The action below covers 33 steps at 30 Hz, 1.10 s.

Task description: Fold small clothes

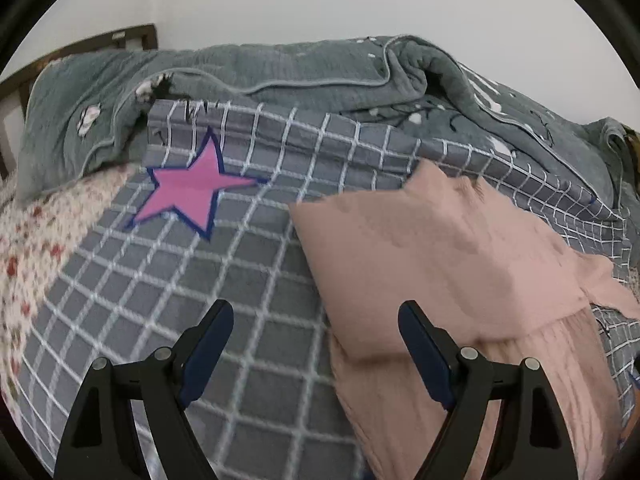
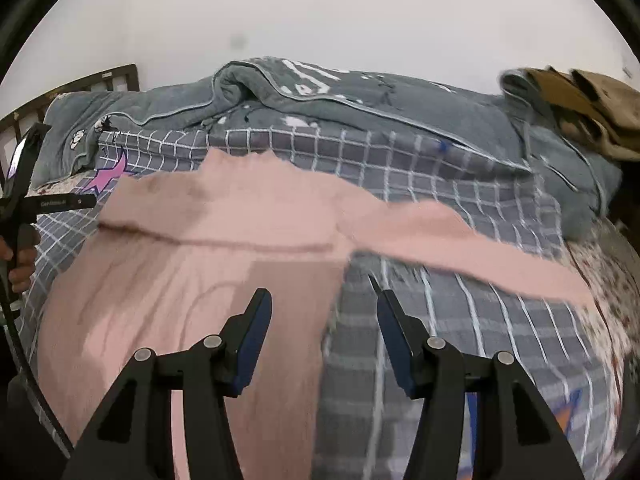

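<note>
Though blurred, pale lettering on grey quilt (image 2: 320, 76), behind pink garment (image 2: 192, 248).

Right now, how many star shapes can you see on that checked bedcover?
2. A pink star lies on the checked cover's far left part; an orange one sits at its near right edge, partly cut off. The pink garment may hide more.

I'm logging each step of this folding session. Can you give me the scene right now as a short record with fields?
garment: pink knit top, lying on the bed, one sleeve stretched out sideways
surface: grey checked sheet with a pink star
behind: rumpled grey quilt
left gripper: open, empty
right gripper: open, nothing between the fingers
fold state: top partly folded, sleeve not yet tucked in
</note>
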{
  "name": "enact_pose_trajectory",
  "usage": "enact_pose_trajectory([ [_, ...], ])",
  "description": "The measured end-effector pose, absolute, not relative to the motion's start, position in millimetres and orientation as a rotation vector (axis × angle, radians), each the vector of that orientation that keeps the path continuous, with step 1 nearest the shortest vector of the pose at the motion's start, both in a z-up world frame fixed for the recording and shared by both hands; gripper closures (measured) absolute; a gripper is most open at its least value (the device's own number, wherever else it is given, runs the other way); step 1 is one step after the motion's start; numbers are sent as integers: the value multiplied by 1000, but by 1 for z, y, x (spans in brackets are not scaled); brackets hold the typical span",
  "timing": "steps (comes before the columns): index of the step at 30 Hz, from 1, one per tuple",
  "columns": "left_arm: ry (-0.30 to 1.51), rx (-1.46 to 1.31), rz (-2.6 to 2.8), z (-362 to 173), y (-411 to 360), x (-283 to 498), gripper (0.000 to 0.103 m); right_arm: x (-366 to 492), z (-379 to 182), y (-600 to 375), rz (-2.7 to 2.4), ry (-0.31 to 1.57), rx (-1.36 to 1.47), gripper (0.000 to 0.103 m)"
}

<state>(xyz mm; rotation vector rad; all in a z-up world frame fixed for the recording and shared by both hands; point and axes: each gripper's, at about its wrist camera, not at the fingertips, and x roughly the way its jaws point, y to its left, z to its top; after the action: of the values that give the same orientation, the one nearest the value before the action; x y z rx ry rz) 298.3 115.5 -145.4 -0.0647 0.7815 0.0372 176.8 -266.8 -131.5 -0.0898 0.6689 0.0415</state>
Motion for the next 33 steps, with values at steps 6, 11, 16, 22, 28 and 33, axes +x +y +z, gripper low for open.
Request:
enact_pose_trajectory([
  [6, 733, -34, 77, -136, 139, 319, 20, 247, -144, -260, 78, 717, -52, 68],
  [11, 714, -61, 75, -142, 147, 332, 20, 286, -159, -264, 103, 791, -10, 72],
  [16, 725, -59, 67, -154, 141, 345, 20, 316, -175, -264, 110, 867, 13, 72],
  [22, 755, -37, 40, -166, 123, 350, 20, 329, -191, -262, 104, 902, 7, 93],
  [28, 771, 23, 59, -168, 101, 351, 20, 314, -172, -282, 83, 797, 68, 95],
  [33, 788, 48, 70, -173, 91, 354, 20, 317, -185, -284, 78, 849, 76, 94],
])
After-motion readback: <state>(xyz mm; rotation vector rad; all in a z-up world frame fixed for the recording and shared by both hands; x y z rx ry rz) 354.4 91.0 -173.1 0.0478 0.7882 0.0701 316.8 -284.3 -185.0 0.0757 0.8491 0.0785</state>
